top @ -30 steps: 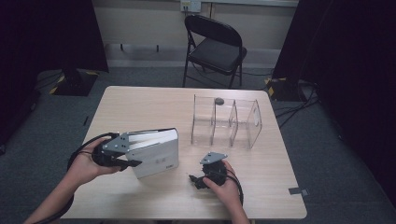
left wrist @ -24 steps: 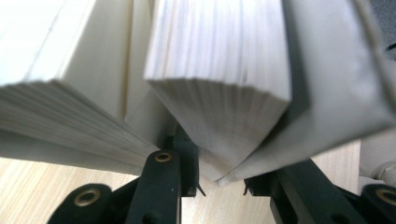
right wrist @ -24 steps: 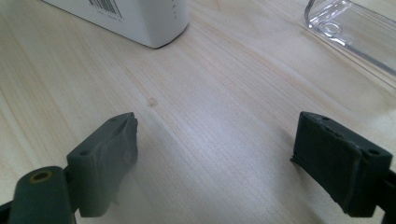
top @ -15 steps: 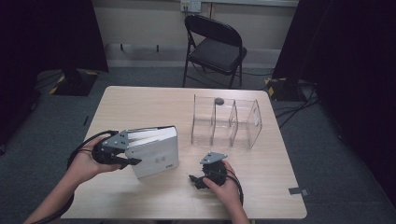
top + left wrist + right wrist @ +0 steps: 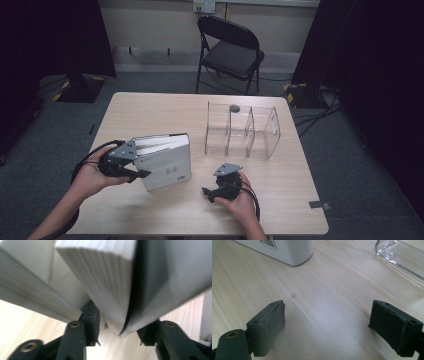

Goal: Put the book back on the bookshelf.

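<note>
High view: thick white book (image 5: 165, 162) stands between loosening left gripper (image 5: 131, 167) jaws; right gripper (image 5: 216, 191) gapes empty.

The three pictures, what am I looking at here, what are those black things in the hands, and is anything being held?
A person sits at a wooden table holding a hand-operated gripper in each hand. The high view looks down from above; each of the other two rides on one gripper, looking along its black jaws. The left gripper is at a thick white book; its jaws have just been opening, with page blocks and cover between them, seemingly loose. The right gripper rests open on the table, holding nothing. A clear divided rack stands farther back.
</note>
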{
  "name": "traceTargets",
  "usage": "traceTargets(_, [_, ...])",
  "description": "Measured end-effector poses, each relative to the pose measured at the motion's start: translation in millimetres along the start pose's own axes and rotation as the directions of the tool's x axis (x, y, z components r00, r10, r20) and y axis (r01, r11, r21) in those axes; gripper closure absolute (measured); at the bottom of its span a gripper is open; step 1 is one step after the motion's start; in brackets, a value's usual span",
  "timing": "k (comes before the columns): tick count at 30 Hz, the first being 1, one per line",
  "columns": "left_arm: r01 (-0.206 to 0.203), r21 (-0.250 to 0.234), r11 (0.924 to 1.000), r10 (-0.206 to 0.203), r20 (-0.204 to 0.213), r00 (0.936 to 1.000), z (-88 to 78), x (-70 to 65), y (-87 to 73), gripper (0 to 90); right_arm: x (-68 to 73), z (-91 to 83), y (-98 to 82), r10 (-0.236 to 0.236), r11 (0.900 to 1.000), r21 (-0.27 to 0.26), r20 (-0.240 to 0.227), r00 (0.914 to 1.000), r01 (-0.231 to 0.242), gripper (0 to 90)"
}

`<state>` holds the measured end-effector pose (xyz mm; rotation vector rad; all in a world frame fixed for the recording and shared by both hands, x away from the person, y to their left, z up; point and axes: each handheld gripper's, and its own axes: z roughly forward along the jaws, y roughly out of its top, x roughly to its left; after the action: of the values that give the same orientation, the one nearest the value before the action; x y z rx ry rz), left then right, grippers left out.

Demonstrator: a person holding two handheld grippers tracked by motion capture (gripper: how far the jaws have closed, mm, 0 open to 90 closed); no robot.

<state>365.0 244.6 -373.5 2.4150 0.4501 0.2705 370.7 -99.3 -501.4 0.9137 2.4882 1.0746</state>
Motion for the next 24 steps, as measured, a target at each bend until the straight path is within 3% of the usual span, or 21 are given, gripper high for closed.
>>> traceTargets(2, [-0.012, 0.005, 0.9999, 0.012, -0.006, 0.9999, -0.8, 1.1, -0.4, 56.4, 0.0, -0.1, 0.1, -0.002, 1.0, 0.001, -0.004, 1.0, 0.002, 12.1])
traceTargets(4, [0.002, -0.011, 0.9999, -0.002, -0.009, 1.0, 0.0, 0.7, -1.7, 55.8, 1.4, -0.9, 1.4, 0.008, 1.0, 0.018, -0.007, 0.9999, -0.008, 12.6])
traceTargets(13, [0.037, -0.043, 0.9984, -0.037, -0.004, 0.9993, 0.3, 2.0, -9.3, 52.4, 2.2, 0.7, 9.2, -0.046, 0.997, 0.058, -0.054, 0.9974, 0.05, 15.6])
traceTargets(24, [0.052, -0.048, 0.9975, -0.052, -0.007, 0.9986, 3.5, 0.1, -16.0, 49.2, 4.8, -5.6, 28.9, -0.095, 0.99, 0.09, -0.143, 0.9851, 0.108, 20.0])
